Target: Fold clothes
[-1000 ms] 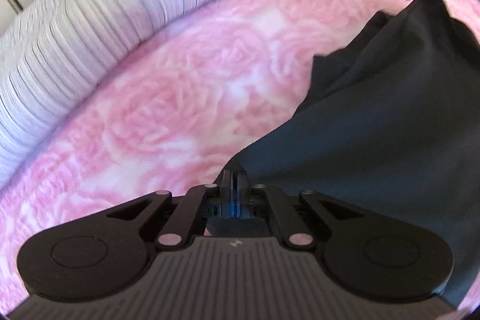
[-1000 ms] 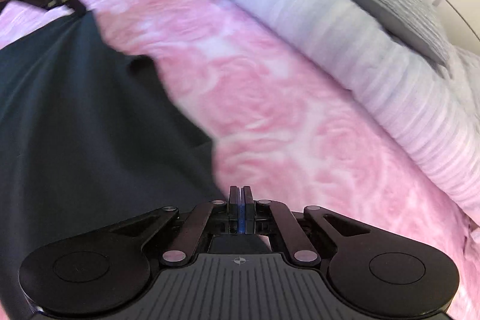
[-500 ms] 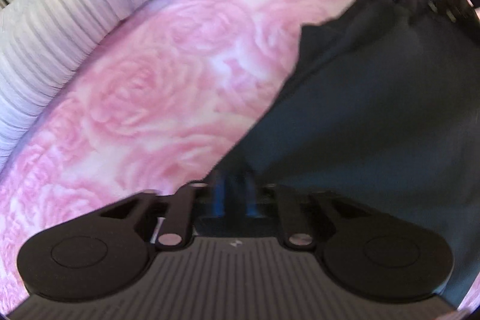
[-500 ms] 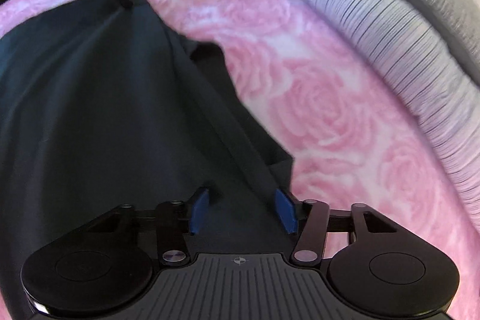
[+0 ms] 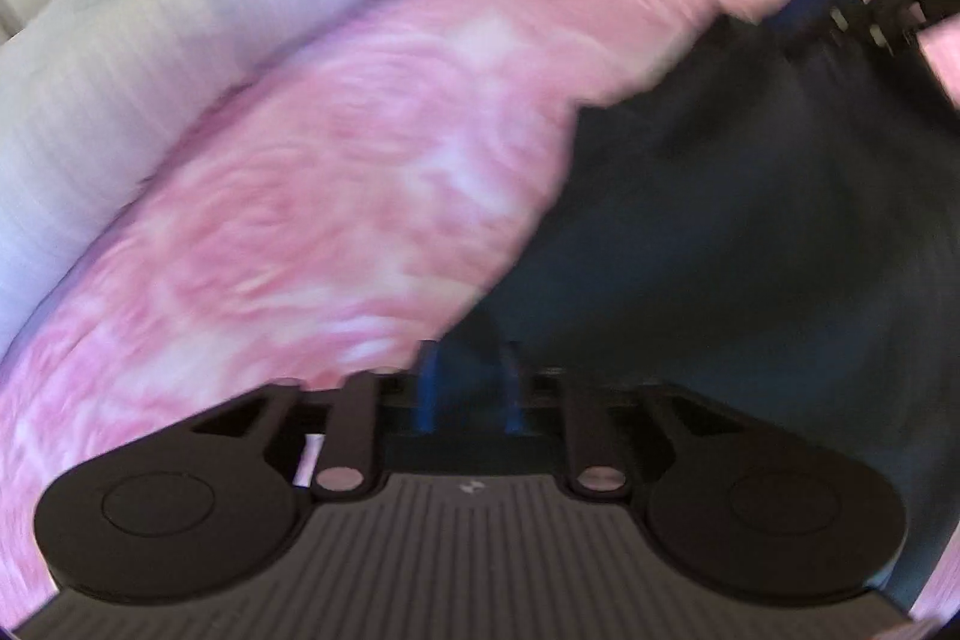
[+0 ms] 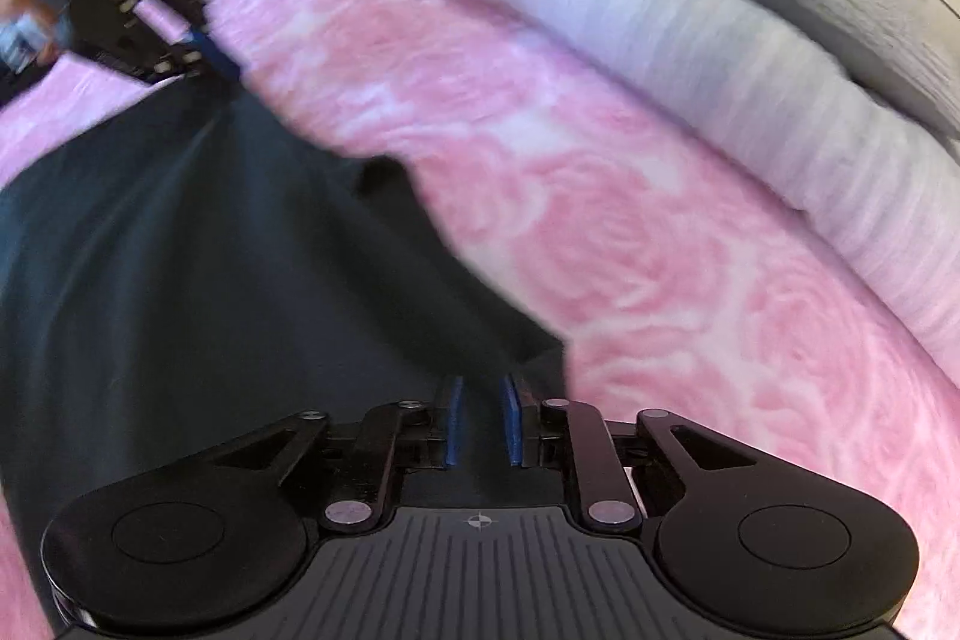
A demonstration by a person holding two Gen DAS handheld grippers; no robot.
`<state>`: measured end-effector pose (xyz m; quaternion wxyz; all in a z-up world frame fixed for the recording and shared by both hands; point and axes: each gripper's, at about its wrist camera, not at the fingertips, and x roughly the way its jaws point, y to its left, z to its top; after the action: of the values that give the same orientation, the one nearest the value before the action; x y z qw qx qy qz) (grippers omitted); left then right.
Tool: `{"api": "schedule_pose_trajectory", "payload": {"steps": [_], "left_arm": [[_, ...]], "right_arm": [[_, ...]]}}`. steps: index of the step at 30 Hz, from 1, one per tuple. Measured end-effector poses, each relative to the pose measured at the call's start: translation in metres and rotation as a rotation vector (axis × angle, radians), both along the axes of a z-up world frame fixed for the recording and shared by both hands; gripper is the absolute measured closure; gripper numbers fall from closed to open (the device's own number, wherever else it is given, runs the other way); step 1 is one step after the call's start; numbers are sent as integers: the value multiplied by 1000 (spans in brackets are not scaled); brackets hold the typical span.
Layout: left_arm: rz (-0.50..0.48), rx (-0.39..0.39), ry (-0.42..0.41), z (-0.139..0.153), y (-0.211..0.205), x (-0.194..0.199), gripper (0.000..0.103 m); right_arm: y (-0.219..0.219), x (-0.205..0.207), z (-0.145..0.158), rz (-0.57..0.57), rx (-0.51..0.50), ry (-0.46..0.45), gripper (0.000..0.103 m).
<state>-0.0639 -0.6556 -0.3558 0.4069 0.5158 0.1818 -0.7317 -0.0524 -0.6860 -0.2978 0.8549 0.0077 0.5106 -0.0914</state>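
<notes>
Left wrist view, left claw opening over dark garment, pink bedspread

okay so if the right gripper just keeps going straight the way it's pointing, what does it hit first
Most likely the dark garment: the right gripper has that cloth's edge right past its parted jaws, on the pink rose blanket. Depth is unclear in this blurred view.

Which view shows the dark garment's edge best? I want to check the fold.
The right wrist view: the garment spreads wide and its edge against the pink sheet is fairly sharp. The left wrist view shows the same garment, but blurred, with less of it in frame.
</notes>
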Motion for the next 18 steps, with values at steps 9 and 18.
{"api": "schedule_pose_trajectory", "payload": {"steps": [9,18], "left_arm": [[10,-112,-34,5,18,1,103],[95,-114,24,5,8,10,98]], "right_arm": [[33,22,-29,155,-115,90,102],[35,8,-23,115,-173,23,100]]}}
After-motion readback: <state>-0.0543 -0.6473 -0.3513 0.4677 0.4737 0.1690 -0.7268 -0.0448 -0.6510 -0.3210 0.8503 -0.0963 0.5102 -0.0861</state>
